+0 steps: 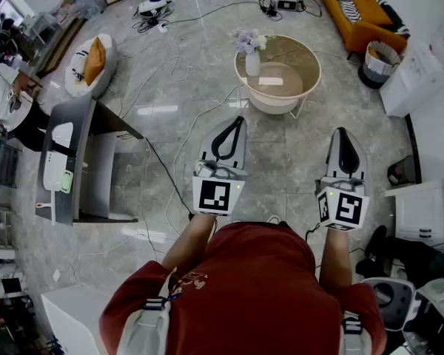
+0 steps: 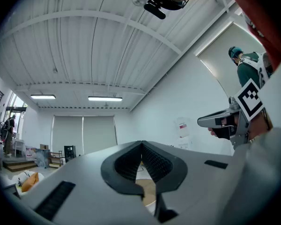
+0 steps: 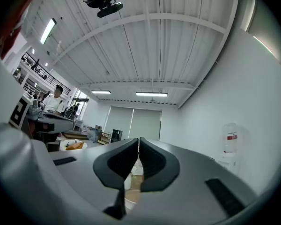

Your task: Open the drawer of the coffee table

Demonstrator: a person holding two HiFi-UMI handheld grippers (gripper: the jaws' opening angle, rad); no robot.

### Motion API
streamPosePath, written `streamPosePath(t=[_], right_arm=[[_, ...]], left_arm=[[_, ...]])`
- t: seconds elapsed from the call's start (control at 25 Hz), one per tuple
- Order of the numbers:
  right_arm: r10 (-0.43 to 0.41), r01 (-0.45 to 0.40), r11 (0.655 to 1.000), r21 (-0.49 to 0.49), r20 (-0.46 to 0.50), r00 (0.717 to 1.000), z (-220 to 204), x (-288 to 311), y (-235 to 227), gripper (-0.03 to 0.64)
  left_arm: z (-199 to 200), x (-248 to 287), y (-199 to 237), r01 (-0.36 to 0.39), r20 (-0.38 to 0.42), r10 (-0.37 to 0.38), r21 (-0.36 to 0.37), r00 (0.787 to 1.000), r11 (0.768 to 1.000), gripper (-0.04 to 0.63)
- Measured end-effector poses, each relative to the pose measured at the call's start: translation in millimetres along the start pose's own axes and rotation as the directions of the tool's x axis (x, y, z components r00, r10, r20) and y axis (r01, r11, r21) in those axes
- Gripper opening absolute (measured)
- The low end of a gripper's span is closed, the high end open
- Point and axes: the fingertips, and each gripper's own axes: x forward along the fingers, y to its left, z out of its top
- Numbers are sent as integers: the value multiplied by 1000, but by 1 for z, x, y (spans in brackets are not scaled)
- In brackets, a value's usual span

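The round coffee table point(image 1: 305, 87) stands ahead on the marble floor, cream-sided with a wooden top. A vase of flowers point(image 1: 251, 52) and a white sheet point(image 1: 271, 80) rest on it. No drawer can be made out from here. My left gripper point(image 1: 239, 120) hovers in the air short of the table's near edge, shut and empty. My right gripper point(image 1: 342, 131) is held level to the right, apart from the table, also shut with nothing in it. In the left gripper view the jaws point(image 2: 141, 143) meet at their tips; the right gripper view shows the same point(image 3: 138, 139).
A grey desk point(image 1: 81, 128) with white devices stands at the left. Cables trail across the floor point(image 1: 179, 135) between desk and table. A beanbag with an orange cushion point(image 1: 93, 60) is far left, an orange sofa point(image 1: 357, 9) and a basket point(image 1: 380, 62) far right. A white cabinet point(image 1: 422, 211) is at the right.
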Motion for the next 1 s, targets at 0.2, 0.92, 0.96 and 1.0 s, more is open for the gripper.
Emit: streamPosePath(t=[0.2,0.92,0.96,1.0], right_arm=[[-5,5,1000,6,-2,1000,-6,3,-13,25],[7,-5,998,66,-27,1000,-47,5,-84,25],[8,-6,997,76,-30,1000,-51,5,-88,25],[10,-7,996,89,-34,999,-56,7,-91,25]], left_arm=[[-6,11,-9,7,-4,-7,-3,1000,1000,14],[-27,65,-73,10,-65,-11,-8,998,1000,14],[-30,68,-77,11,-75,-12,-6,997,1000,14],[-33,71,-79,11,-86,-11,-3,996,1000,14]])
